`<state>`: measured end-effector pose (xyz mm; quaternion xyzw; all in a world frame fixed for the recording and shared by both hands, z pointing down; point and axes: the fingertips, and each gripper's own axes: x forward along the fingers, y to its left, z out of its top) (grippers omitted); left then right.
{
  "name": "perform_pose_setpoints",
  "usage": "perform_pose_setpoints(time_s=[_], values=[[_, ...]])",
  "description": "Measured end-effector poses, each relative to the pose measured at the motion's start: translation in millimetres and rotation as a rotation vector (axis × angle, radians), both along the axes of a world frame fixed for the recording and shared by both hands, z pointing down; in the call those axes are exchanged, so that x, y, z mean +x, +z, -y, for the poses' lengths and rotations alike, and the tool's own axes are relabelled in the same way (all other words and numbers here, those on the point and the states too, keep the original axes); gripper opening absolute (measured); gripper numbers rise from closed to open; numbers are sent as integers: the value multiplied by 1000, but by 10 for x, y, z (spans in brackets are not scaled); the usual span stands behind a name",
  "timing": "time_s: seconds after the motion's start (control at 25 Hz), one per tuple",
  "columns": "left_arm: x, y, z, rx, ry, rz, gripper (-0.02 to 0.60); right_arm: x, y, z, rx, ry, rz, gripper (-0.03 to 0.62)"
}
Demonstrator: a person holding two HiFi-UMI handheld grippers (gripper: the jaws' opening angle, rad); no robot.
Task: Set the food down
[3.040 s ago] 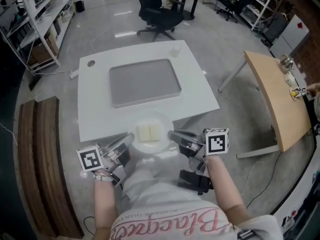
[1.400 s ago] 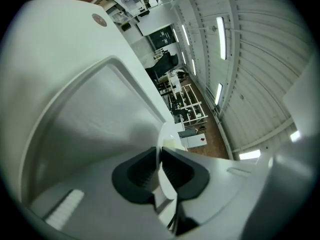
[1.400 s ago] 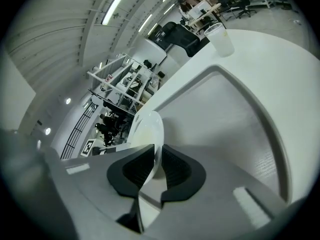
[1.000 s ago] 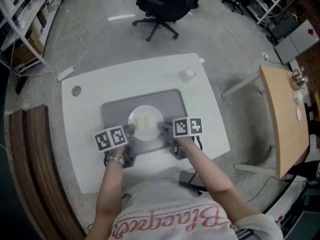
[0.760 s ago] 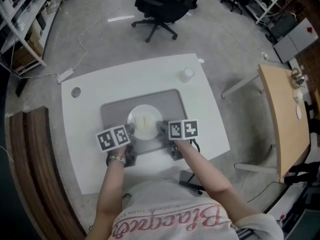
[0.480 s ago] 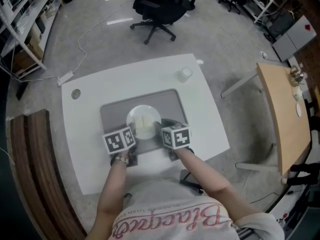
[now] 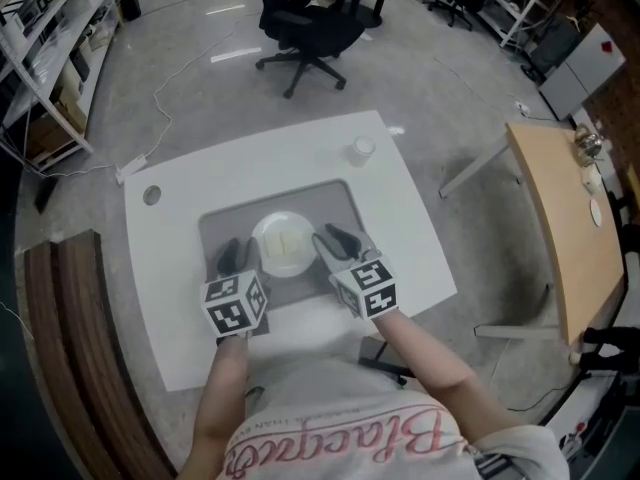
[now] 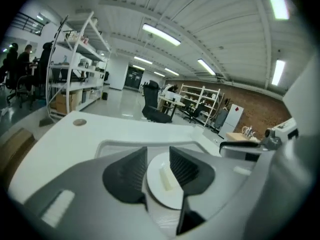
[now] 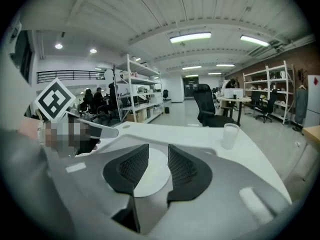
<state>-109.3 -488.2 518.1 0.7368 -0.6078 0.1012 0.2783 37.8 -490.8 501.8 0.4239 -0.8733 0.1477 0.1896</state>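
Observation:
A white plate with a pale slab of food rests on the grey mat in the middle of the white table. My left gripper hangs just above the plate's left rim and my right gripper above its right rim. Both have just been opening and stand open with nothing between their pads. In the left gripper view the plate and food show through the gap of the left gripper. The right gripper view shows the plate below the right gripper.
A small white cup stands at the table's far right corner, seen too in the right gripper view. A black office chair is beyond the table. A wooden table lies to the right, a wooden bench to the left.
Both grippers let go of the plate's rim, opened, rolled upright and rose a little toward me. The plate stays on the grey mat.

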Motion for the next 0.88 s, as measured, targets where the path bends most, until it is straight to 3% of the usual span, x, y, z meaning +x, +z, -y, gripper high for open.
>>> perform_pose_setpoints(time_s=[0.24, 0.4, 0.64, 0.88], values=[[72, -546, -173, 197, 71, 77, 133, -66, -654, -307, 112, -78, 76, 121], [88, -766, -336, 270, 92, 52, 133, -140, -881, -557, 129, -139, 120, 118], [96, -1019, -576, 360, 101, 18, 132, -116, -991, -833, 147, -134, 123, 78], [210, -1110, -748, 406, 128, 4, 123, -117, -1124, -1045, 240, -143, 85, 57]])
